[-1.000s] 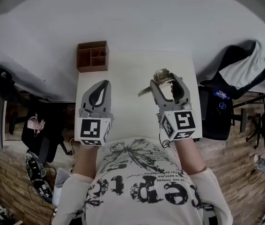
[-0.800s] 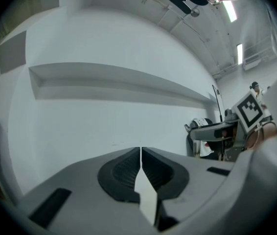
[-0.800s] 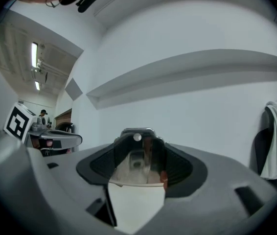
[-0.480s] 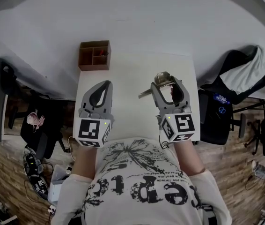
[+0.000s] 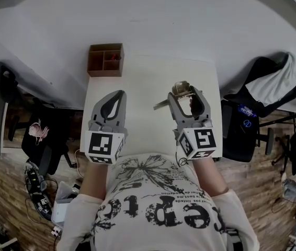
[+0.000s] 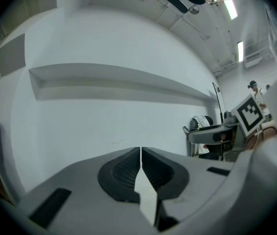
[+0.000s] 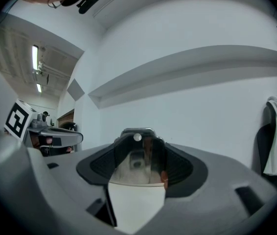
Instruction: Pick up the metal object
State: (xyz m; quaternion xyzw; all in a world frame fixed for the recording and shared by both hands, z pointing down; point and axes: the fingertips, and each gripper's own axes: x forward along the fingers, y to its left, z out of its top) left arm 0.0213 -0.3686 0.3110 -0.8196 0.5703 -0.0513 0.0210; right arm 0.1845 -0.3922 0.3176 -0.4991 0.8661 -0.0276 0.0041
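The metal object [image 5: 181,87] is shiny and rounded, with a thin handle [image 5: 161,104] sticking out to the left. It hangs above the white table [image 5: 143,77], held in my right gripper [image 5: 186,91], whose jaws press on it from both sides. In the right gripper view the metal object [image 7: 138,156] fills the gap between the dark pads of the right gripper [image 7: 138,143]. My left gripper [image 5: 117,94] hovers over the table's left half with nothing in it. In its own view the left gripper [image 6: 141,152] has its pads touching.
A brown wooden box with compartments [image 5: 105,59] stands at the table's far left corner. A black chair draped with a white cloth [image 5: 273,77] is to the right of the table. Another dark chair [image 5: 2,88] stands at the left.
The head view has shifted slightly. Both grippers stay almost where they were, and the right one keeps its hold on the metal object.
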